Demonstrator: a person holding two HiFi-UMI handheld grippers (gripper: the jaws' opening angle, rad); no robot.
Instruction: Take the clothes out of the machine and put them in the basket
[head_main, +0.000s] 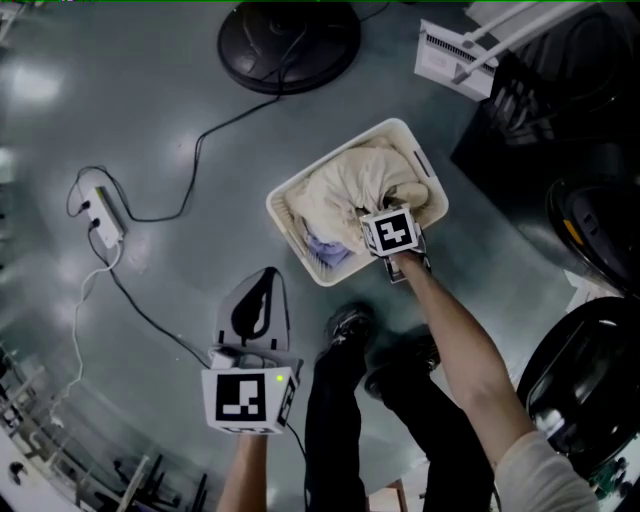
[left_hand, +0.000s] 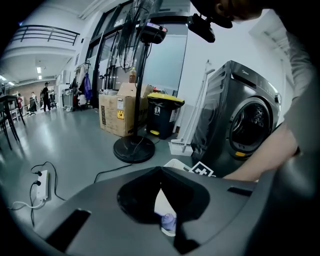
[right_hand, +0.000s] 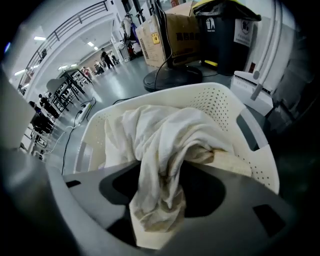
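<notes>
No text legible, print too small

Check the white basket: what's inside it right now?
A bundled cream cloth fills most of the basket. A lilac garment peeks out at its edge. The right gripper has cream cloth between its jaws. The basket's bottom and anything deeper are covered.

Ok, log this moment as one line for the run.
step: drop-off | right gripper: open, over basket, cream cloth between jaws | left gripper: shut, empty, over floor beside basket
</notes>
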